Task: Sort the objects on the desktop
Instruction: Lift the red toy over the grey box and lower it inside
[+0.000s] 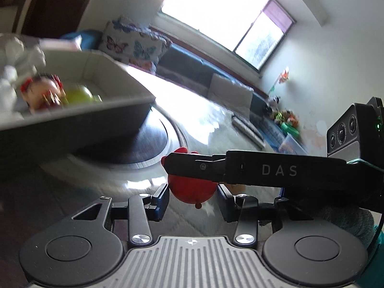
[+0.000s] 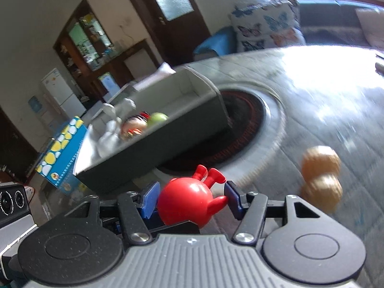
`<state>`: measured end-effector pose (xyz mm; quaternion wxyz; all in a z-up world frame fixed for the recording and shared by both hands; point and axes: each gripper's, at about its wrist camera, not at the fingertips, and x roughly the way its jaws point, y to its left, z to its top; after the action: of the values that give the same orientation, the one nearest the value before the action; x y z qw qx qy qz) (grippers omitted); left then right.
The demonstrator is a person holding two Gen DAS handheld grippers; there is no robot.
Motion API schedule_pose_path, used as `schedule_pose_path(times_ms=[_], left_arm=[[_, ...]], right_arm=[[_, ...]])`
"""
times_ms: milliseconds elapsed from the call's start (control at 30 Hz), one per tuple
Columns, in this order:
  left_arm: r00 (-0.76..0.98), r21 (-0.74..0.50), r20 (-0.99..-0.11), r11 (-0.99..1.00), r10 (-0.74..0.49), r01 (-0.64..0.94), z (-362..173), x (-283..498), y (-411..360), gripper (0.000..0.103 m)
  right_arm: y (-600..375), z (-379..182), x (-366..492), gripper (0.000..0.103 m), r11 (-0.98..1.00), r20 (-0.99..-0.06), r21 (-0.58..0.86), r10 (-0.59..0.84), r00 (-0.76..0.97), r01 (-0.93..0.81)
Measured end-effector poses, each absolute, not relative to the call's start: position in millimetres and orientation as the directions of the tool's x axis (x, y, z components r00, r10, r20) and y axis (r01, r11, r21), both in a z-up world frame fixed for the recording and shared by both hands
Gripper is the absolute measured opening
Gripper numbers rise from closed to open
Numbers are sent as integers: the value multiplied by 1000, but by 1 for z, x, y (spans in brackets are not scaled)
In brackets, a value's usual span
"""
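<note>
Right gripper (image 2: 189, 199) fingers pinch red round toy (image 2: 186, 204) at its sides, toy's limbs sticking out ahead of the blue pads. Left gripper (image 1: 192, 200) fingers spread wide, nothing pressed between them; same red toy sits just beyond, under the right gripper's arm. Tan peanut-shaped piece (image 2: 321, 177) lies on tabletop (image 2: 324, 100) right of the right fingers. Farther ahead and left, grey bin (image 2: 156, 151) already holds toys. Judgement: carry toy level, clear the near wall before lowering, part fingers only once inside; keep left gripper out of the path
</note>
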<state>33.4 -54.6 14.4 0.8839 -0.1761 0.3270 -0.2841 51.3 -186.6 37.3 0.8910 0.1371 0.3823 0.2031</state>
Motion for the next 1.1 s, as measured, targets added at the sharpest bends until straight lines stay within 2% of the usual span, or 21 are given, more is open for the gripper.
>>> schedule_pose_path(times_ms=[367, 700, 1100], left_arm=[[719, -447, -469, 840, -512, 307, 53, 72, -3, 46], [701, -459, -524, 854, -484, 246, 46, 124, 22, 46], [686, -462, -553, 859, -473, 220, 27, 130, 24, 45]], right_arm=[[-129, 69, 109, 60, 818, -535, 413, 573, 621, -399], [-105, 49, 159, 60, 797, -540, 476, 599, 591, -372], [-102, 28, 171, 60, 808, -561, 487, 580, 590, -331]])
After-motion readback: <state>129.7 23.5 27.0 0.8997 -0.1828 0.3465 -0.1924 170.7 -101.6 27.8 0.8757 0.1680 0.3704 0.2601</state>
